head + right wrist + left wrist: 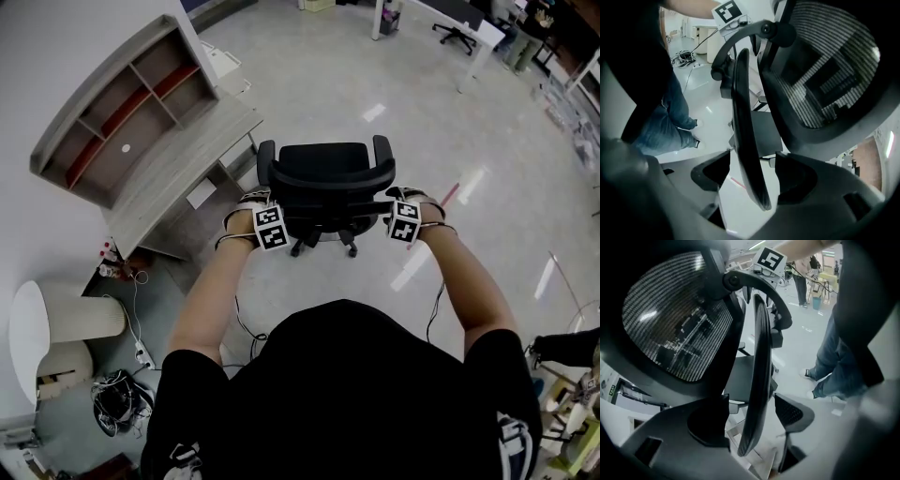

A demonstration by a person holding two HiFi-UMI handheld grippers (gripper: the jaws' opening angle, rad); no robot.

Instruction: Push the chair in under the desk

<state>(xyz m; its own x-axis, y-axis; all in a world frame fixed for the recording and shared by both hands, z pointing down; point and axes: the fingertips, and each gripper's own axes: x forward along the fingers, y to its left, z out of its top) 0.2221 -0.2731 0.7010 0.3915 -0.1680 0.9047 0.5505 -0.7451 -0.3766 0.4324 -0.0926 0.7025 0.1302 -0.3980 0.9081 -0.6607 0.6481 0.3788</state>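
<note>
Two sets of jaws spread wide, left gripper (752, 413) astride the chair's left armrest (759, 348), right gripper (751, 171) astride the right armrest (740, 103), pads clear of both, black chair (326, 183) out on pale floor (422, 112) beside the desk (178, 169), not tucked under.

Chair (326, 178) has black see-through mesh (670, 319) in a smooth matt plastic frame (715, 371), floor (394, 75) is glossy, desk (178, 159) looks like matt greyish wood.

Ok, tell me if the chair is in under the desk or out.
Out. The chair stands beside the desk, all of it showing, none under the desktop.
</note>
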